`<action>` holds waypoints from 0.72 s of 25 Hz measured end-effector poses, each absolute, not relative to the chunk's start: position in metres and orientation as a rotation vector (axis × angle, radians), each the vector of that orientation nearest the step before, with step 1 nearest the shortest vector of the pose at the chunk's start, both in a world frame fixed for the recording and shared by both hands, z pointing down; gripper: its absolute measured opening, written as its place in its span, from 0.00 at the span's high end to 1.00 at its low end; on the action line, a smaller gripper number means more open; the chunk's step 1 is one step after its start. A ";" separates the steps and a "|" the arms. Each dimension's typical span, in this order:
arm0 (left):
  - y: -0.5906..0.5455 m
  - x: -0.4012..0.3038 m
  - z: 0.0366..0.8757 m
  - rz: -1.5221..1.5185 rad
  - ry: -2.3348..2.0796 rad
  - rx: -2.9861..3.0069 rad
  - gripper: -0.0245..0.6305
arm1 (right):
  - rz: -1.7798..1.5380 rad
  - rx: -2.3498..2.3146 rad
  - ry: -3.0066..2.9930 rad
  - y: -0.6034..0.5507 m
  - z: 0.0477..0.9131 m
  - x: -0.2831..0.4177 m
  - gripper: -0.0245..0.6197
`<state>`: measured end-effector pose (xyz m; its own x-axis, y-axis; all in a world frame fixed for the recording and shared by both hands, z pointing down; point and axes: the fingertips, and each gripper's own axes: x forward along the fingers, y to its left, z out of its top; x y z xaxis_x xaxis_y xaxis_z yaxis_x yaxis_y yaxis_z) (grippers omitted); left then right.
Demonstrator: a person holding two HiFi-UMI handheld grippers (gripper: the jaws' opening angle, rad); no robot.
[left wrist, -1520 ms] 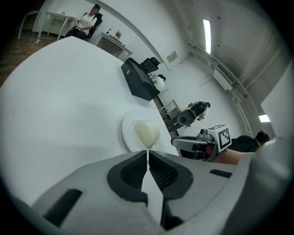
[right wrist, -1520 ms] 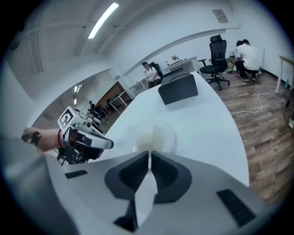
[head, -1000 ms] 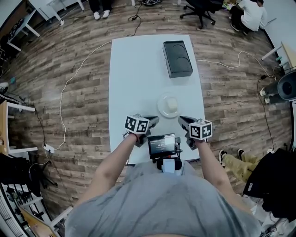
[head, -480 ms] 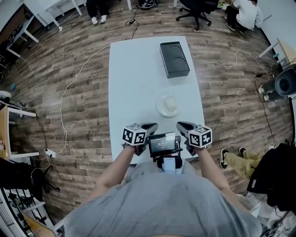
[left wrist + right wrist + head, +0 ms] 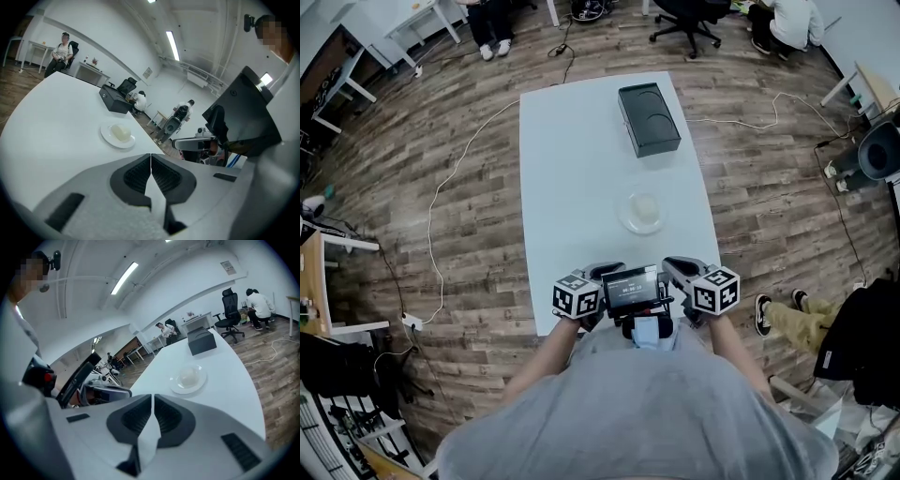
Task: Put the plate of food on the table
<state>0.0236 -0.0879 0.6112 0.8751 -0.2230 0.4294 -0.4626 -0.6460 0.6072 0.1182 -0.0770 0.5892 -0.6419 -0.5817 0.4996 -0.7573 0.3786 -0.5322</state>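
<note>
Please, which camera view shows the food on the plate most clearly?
The left gripper view. There the food looks nearest and sharpest, a pale lump on the white plate, seen from the side. The right gripper view also shows it, but softer. The head view shows it only small, from above.

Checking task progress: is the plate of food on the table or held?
On the table: the plate lies flat, apart from the left tongs and right tongs.
</note>
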 end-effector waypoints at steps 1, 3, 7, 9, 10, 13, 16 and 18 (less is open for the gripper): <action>-0.087 0.021 0.612 0.408 -0.500 2.292 0.93 | 1.115 1.196 -2.410 -0.075 0.588 0.117 0.90; -0.085 0.018 0.613 0.399 -0.517 2.298 0.93 | 1.118 1.207 -2.415 -0.073 0.586 0.116 0.90; -0.082 0.020 0.612 0.380 -0.511 2.298 0.93 | 1.110 1.200 -2.416 -0.071 0.587 0.117 0.90; -0.083 0.021 0.610 0.369 -0.512 2.299 0.93 | 1.102 1.204 -2.413 -0.073 0.587 0.118 0.91; -0.085 0.020 0.608 0.360 -0.515 2.298 0.93 | 1.103 1.210 -2.414 -0.074 0.586 0.118 0.91; -0.090 0.018 0.603 0.332 -0.527 2.304 0.93 | 1.114 1.218 -2.429 -0.079 0.581 0.116 0.91; -0.093 0.017 0.601 0.329 -0.538 2.316 0.93 | 1.109 1.216 -2.435 -0.081 0.579 0.115 0.91; -0.094 0.017 0.600 0.327 -0.543 2.321 0.93 | 1.111 1.221 -2.439 -0.081 0.577 0.115 0.91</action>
<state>0.0168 -0.0944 0.5998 0.8792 -0.2877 0.3797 -0.4702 -0.6526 0.5941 0.1146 -0.0810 0.5775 -0.6403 -0.6064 0.4715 -0.7538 0.3779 -0.5376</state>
